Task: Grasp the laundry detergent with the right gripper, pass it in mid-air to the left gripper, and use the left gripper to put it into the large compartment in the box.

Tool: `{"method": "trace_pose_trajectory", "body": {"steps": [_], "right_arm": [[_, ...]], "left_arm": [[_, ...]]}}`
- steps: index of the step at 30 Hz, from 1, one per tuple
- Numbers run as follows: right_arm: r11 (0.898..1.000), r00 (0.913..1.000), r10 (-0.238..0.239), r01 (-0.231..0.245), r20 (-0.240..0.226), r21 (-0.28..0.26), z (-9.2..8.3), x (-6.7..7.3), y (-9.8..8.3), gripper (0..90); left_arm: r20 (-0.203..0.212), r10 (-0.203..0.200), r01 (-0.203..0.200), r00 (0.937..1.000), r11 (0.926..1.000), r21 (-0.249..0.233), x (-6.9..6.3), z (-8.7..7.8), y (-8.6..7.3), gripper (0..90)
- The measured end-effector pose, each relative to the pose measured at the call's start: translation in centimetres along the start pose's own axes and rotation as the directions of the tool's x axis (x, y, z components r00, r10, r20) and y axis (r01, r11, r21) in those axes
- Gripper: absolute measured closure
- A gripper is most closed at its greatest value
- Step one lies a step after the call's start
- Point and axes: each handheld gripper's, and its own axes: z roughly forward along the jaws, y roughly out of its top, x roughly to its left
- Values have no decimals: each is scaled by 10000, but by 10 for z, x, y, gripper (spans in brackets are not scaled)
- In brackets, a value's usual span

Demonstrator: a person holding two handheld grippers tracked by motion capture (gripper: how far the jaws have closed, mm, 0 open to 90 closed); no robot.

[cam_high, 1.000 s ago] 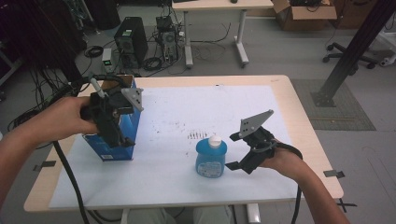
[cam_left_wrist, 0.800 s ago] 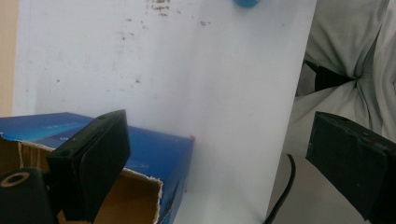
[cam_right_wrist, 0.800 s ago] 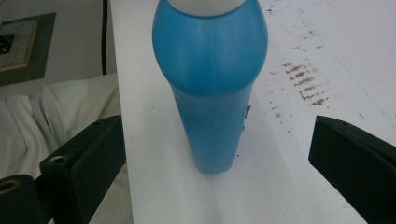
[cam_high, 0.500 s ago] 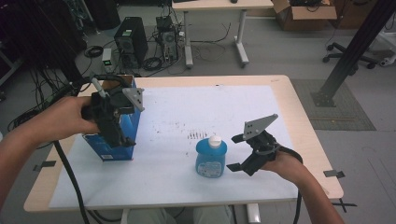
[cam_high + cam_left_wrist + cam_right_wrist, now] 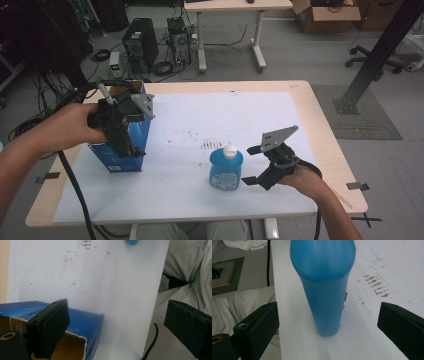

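- High view shows our right tongs (image 5: 253, 172) just beside the bottle (image 5: 226, 168), on its right, low near the table (image 5: 310, 107).
- We see the bottle standing upright near the front middle of the white sheet (image 5: 200, 120), its white cap (image 5: 230, 150) on top, so its long axis runs straight up.
- Right gripper view looks along the right tongs (image 5: 328, 327): the bottle (image 5: 324, 282) sits dead ahead, centred between the two jaws, which stand wide apart with a gap on each side and touch nothing.
- We judge that the coming move turns on this line-up: the bottle lies straight in front of the open right tongs, so a short push forward, then a squeeze across its flat blue body, should take it.
- Our left tongs (image 5: 131, 146) are well away from the bottle, over at the blue box (image 5: 127, 150) on the left of the table.
- Left gripper view shows the left tongs (image 5: 117, 327) spread wide too, one jaw over the box's (image 5: 82, 322) torn open top, the other out past the sheet's edge; they grip nothing.
- We judge the right hand (image 5: 305, 180) far the nearer to the bottle, and the box the likely place for it.
- We would mind a tip: the bottle is tall and narrow at the base.
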Motion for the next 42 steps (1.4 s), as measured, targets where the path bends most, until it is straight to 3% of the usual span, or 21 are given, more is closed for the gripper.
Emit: {"method": "trace_pose_trajectory", "body": {"steps": [13, 42], "right_arm": [[9987, 9999, 109, -111, -36, -502, 10, 0, -5, 34], [9942, 9998, 37, -55, -176, -1071, 41, 2, -8, 42]], "left_arm": [[7, 85, -85, 10000, 10000, 13, 0, 1, 2, 67], [15, 79, -79, 10000, 10000, 7, 0, 1, 4, 67]]}}
